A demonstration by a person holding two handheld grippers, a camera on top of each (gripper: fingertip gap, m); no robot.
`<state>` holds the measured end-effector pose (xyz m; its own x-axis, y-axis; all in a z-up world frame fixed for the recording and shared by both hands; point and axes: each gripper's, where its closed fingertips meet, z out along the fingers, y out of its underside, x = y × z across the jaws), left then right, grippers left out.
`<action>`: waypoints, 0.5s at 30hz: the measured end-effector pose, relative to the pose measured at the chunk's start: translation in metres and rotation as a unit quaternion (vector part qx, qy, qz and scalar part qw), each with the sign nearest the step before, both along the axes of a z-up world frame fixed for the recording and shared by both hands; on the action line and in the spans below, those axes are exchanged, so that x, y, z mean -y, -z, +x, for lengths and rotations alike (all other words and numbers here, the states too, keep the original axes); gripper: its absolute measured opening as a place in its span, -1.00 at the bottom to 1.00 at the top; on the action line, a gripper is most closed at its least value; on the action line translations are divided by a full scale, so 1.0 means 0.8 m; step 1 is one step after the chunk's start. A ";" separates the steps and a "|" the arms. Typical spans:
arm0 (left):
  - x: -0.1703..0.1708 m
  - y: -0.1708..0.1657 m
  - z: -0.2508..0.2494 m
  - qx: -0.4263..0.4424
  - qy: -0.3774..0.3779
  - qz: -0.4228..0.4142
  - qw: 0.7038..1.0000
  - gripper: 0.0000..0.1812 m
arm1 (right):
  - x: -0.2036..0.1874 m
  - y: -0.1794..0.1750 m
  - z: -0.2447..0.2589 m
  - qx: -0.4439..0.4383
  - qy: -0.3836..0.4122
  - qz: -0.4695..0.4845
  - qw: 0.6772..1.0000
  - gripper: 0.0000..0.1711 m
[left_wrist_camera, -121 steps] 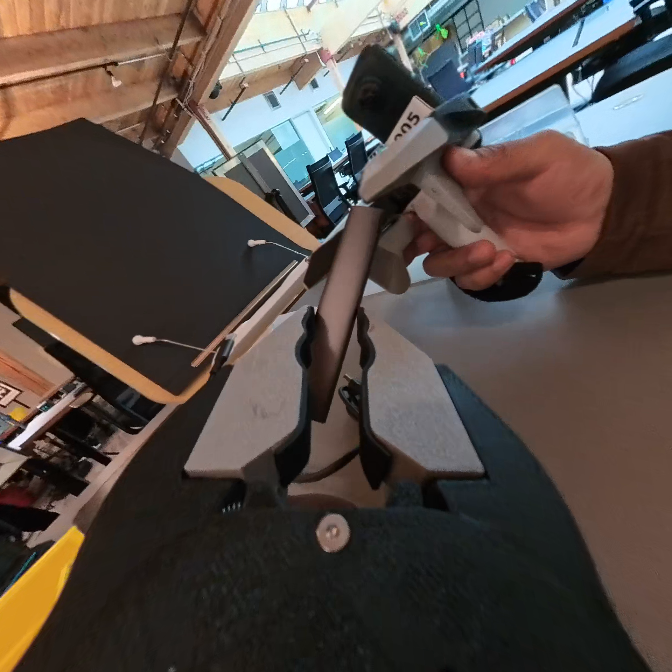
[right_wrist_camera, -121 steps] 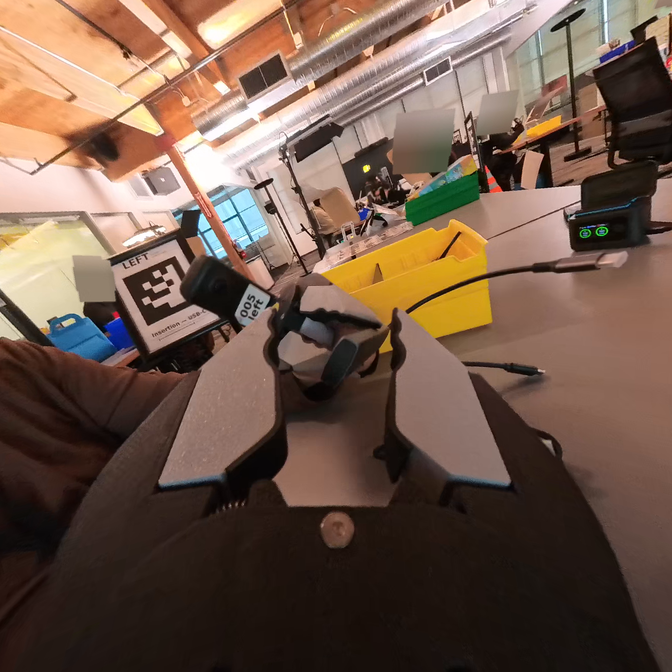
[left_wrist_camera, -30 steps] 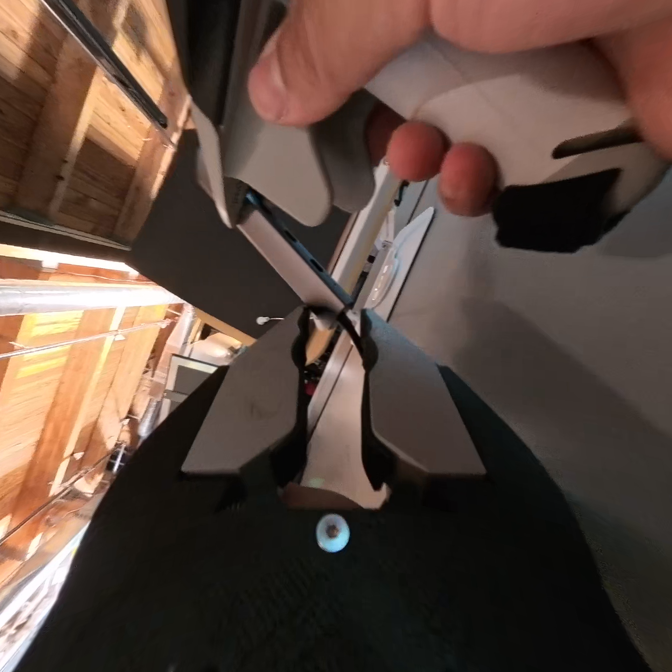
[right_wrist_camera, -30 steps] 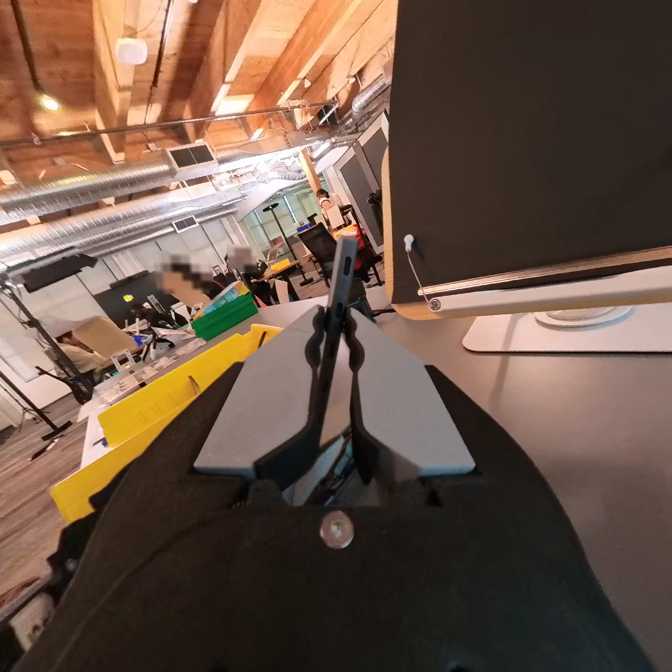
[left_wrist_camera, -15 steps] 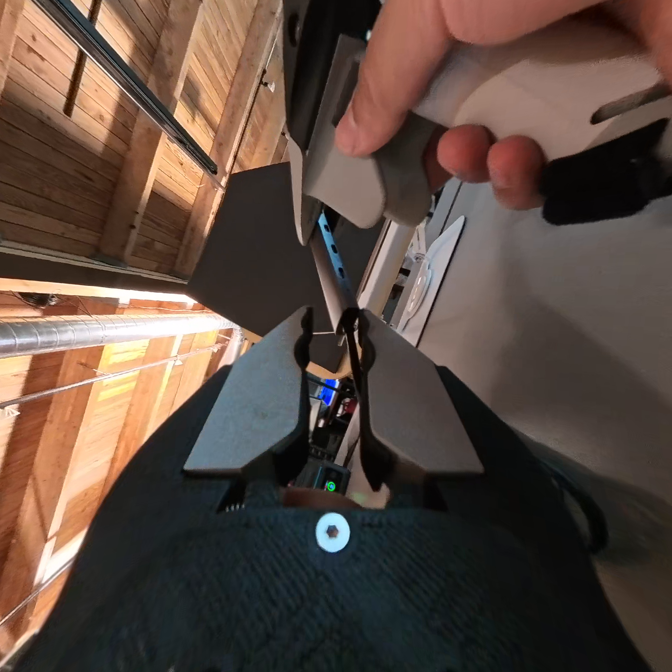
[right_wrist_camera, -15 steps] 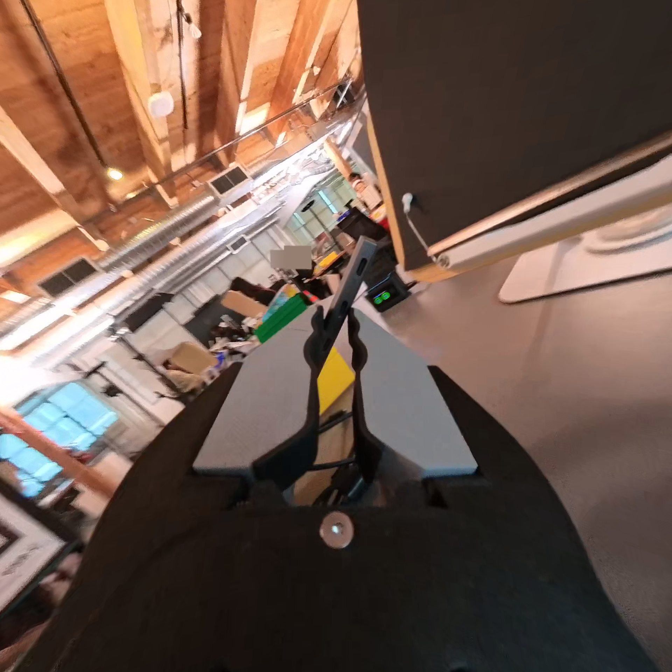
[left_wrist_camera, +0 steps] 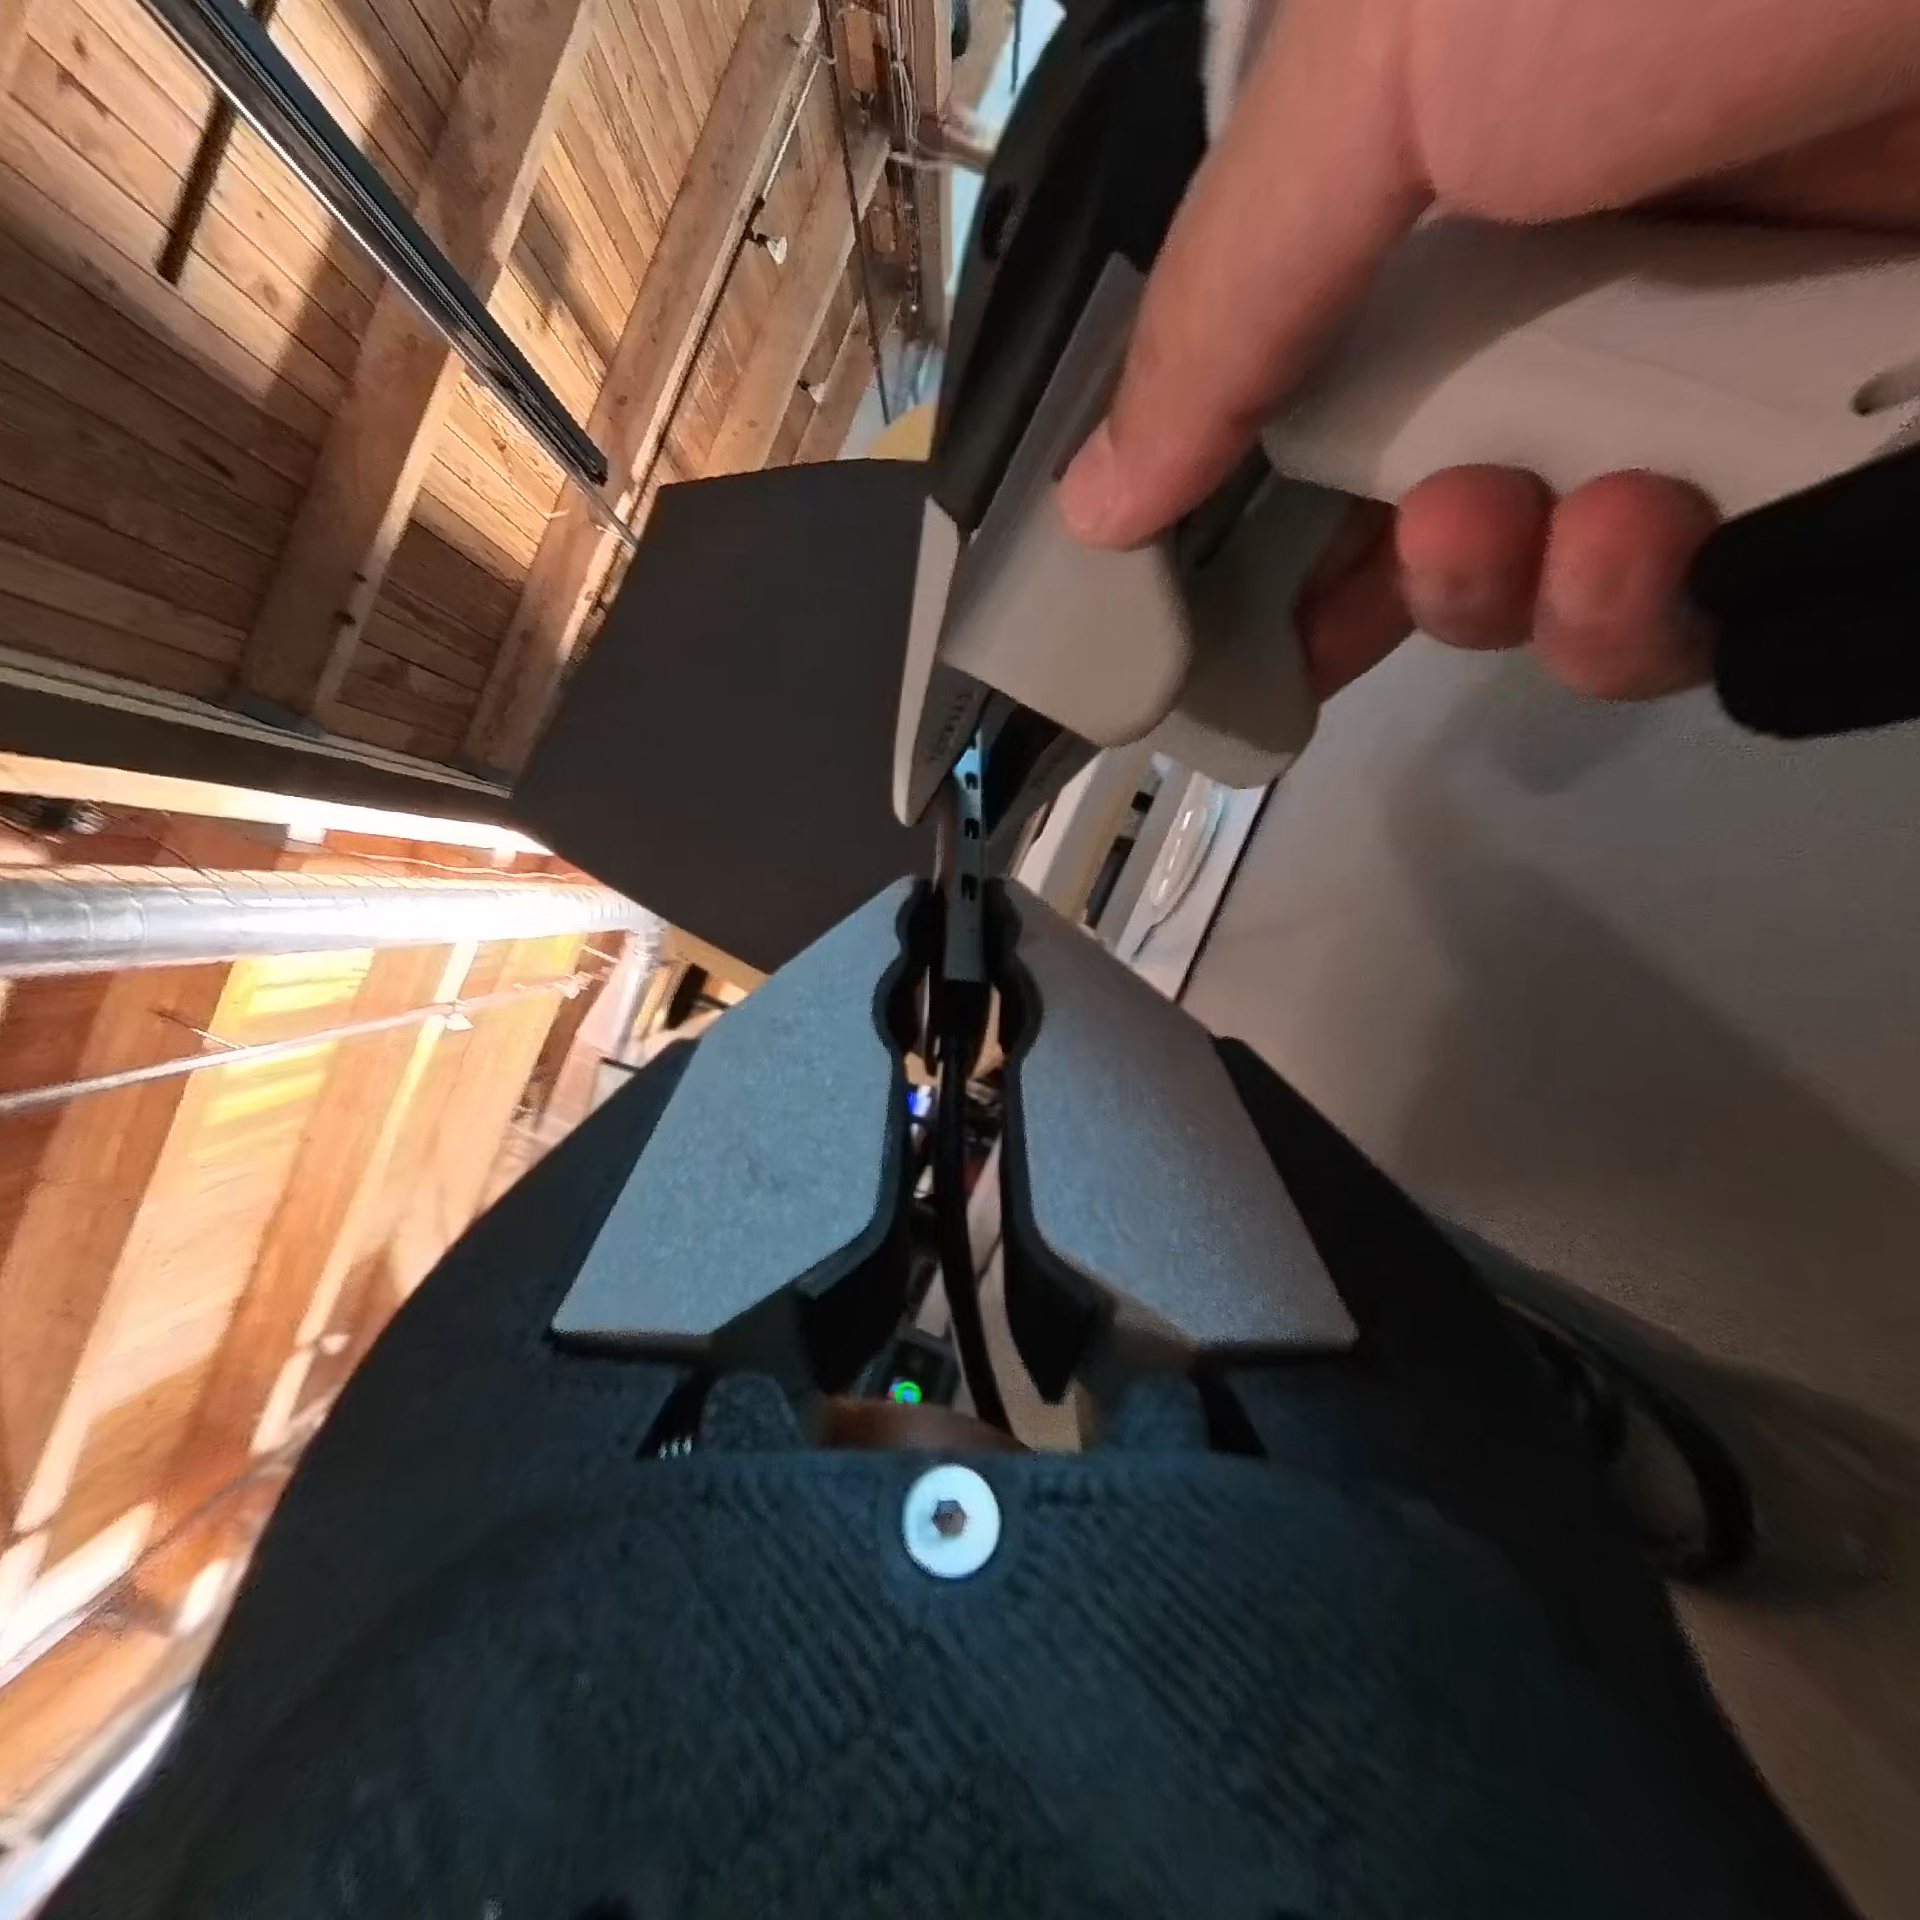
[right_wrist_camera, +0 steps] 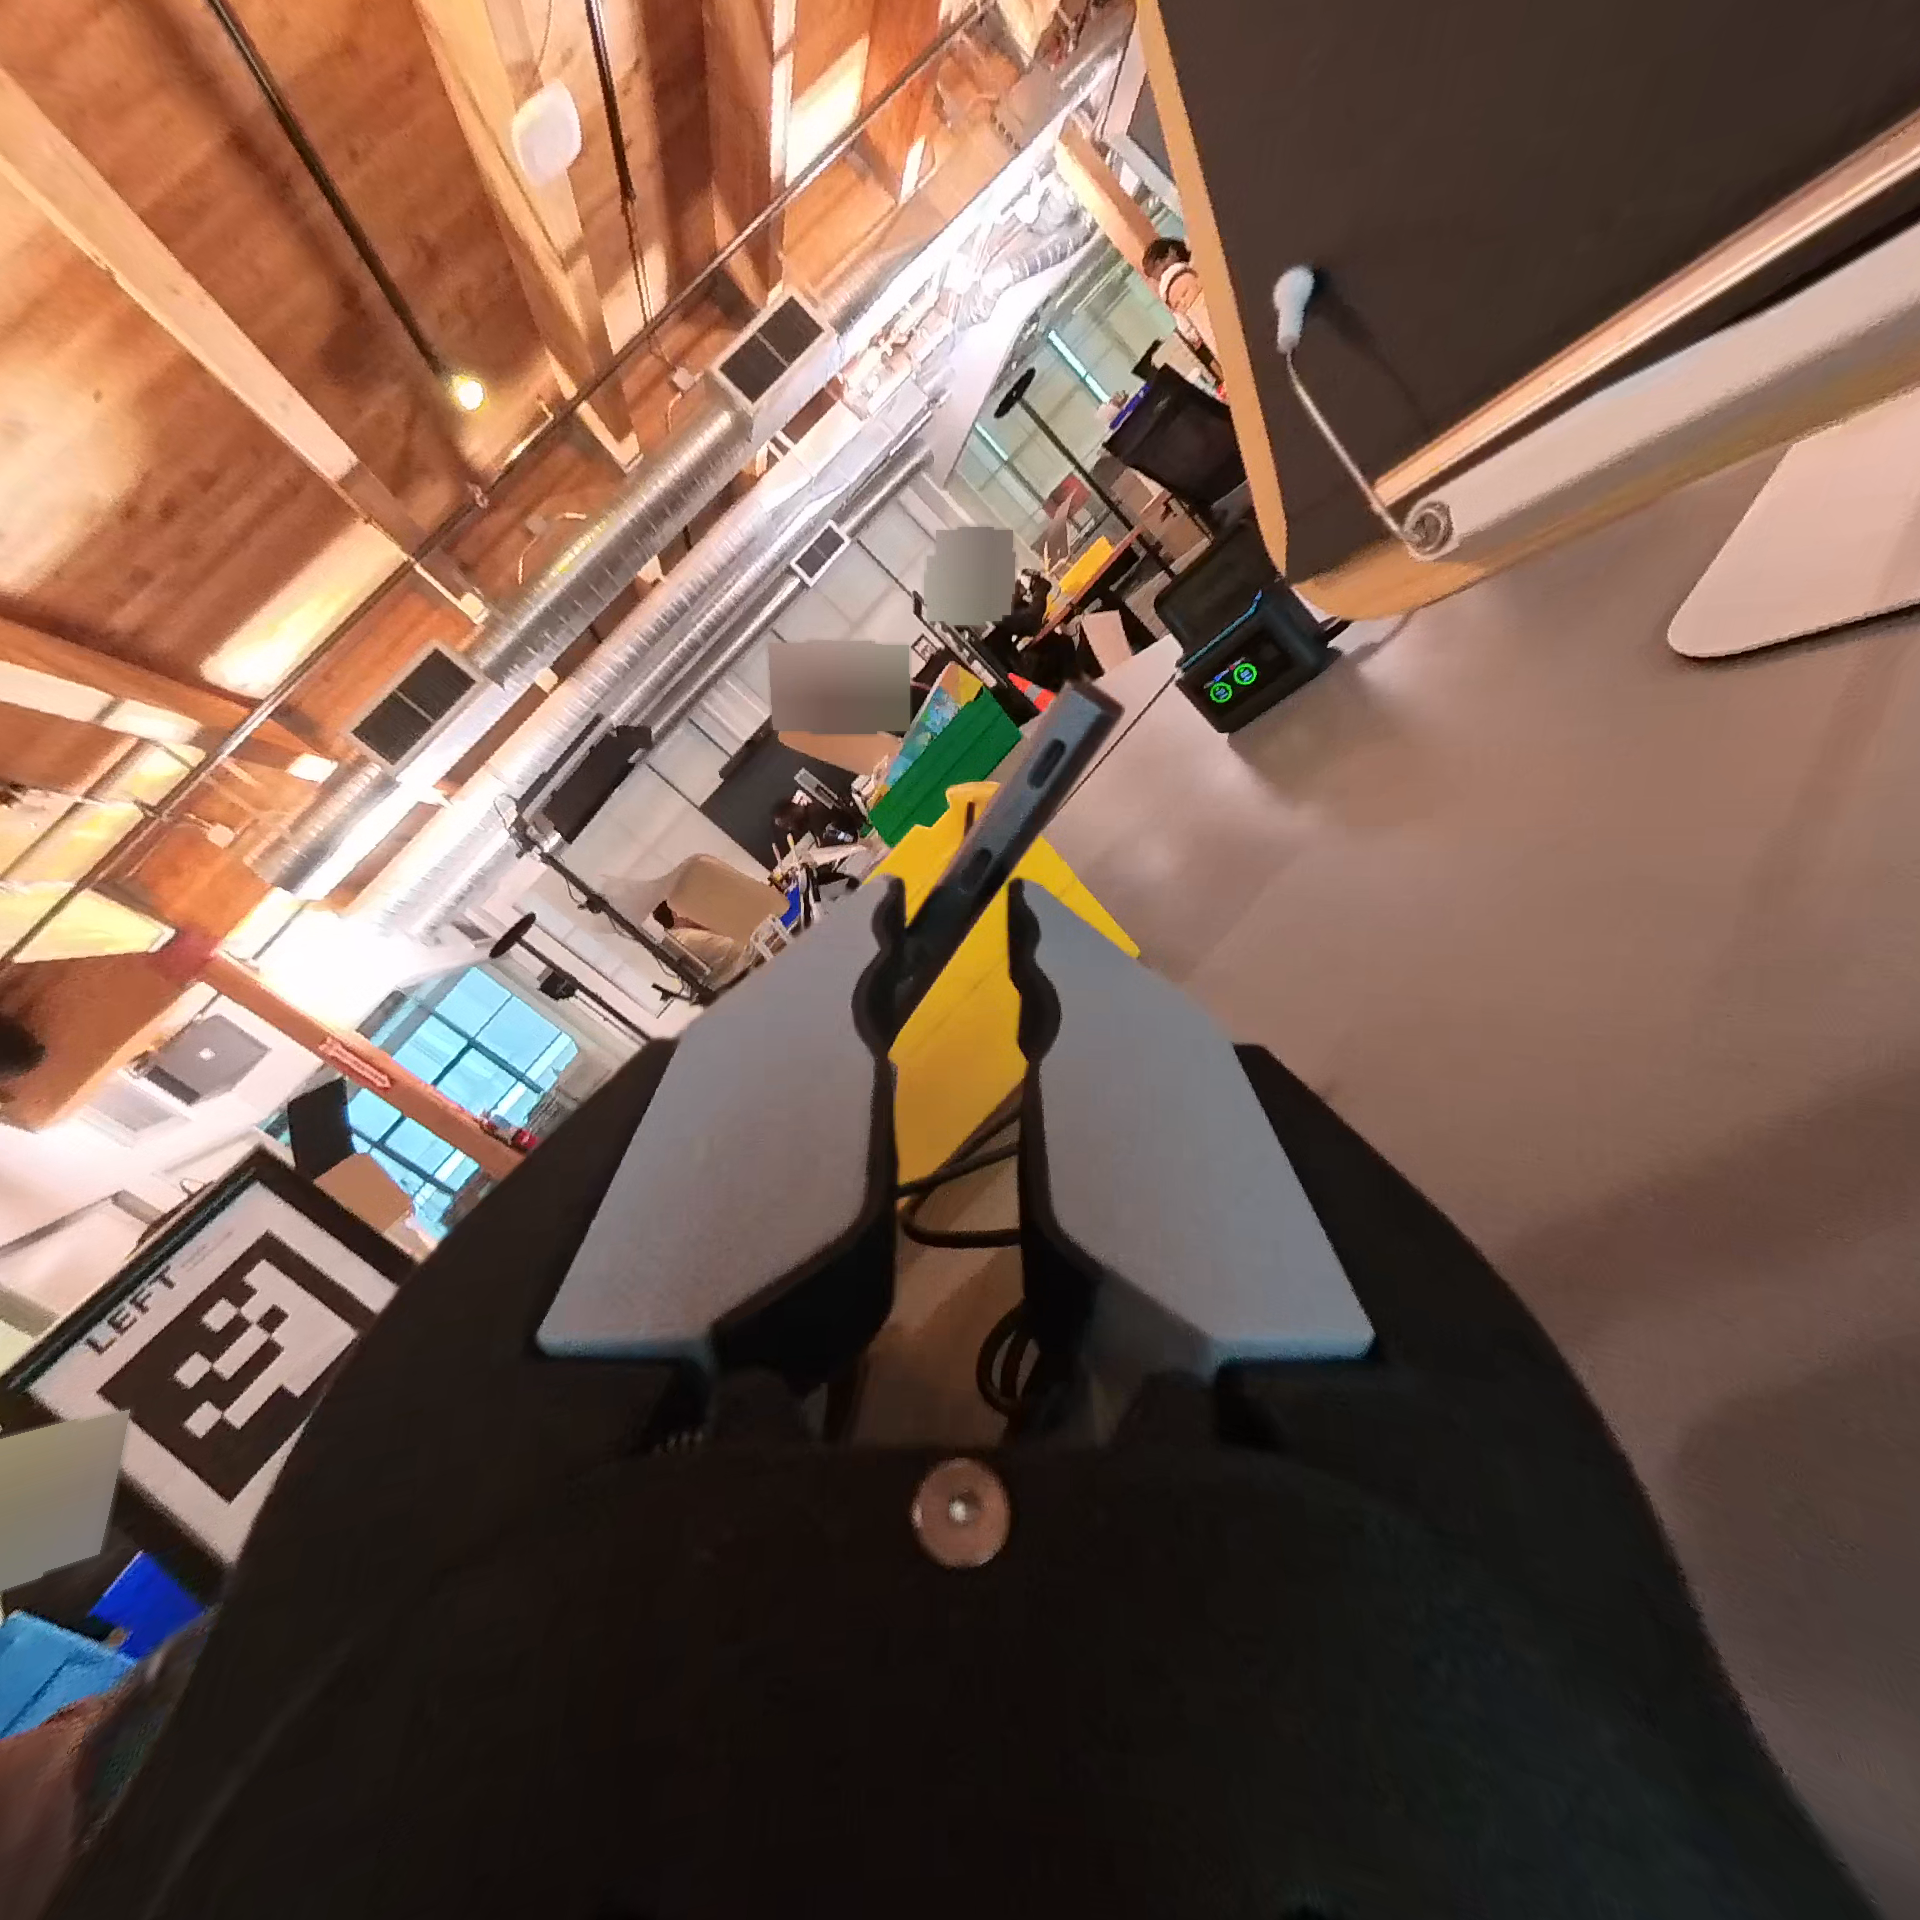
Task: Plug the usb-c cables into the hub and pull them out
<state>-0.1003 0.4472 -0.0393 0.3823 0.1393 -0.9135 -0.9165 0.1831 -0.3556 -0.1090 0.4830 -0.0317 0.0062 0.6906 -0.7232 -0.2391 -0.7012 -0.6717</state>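
You have swung the hub (right_wrist_camera: 1023, 805) end-on to your left gripper (left_wrist_camera: 961, 935) over the past second, so its ports now line up with the cable plug (left_wrist_camera: 963, 961) for insertion. Left jaws narrow, pinching the plug, just short of the hub. Your right gripper (right_wrist_camera: 951, 940), farther off, clamps the hub's near end.

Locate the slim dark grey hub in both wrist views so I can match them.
Left wrist view: the slim dark grey metal hub sits at upper centre, a short ported edge between the two tongs.
Right wrist view: it runs diagonally up-right from the tongs.
Shared landmark: the black monitor panel.
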 end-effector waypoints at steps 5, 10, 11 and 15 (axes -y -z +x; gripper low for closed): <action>0.001 -0.016 -0.034 0.110 0.014 -0.007 0.994 -0.92 | -0.003 0.003 0.003 0.045 0.001 0.042 0.998 -0.44; 0.008 -0.026 -0.059 0.180 0.063 -0.019 0.982 -0.92 | 0.015 0.004 -0.005 0.102 -0.031 0.160 0.981 -0.27; 0.010 -0.025 -0.058 0.178 0.079 -0.026 0.980 -0.92 | 0.019 0.004 -0.007 0.103 -0.039 0.176 0.978 -0.26; 0.021 -0.020 -0.035 0.175 0.148 -0.056 0.972 -0.92 | 0.038 -0.007 -0.011 0.061 -0.090 0.184 0.977 -0.24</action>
<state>-0.1280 0.4305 -0.0237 0.6800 -0.1171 -0.7238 -0.6489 0.3635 -0.6684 -0.1180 0.4528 -0.0262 -0.0683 0.9017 -0.4270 -0.0366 -0.4300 -0.9021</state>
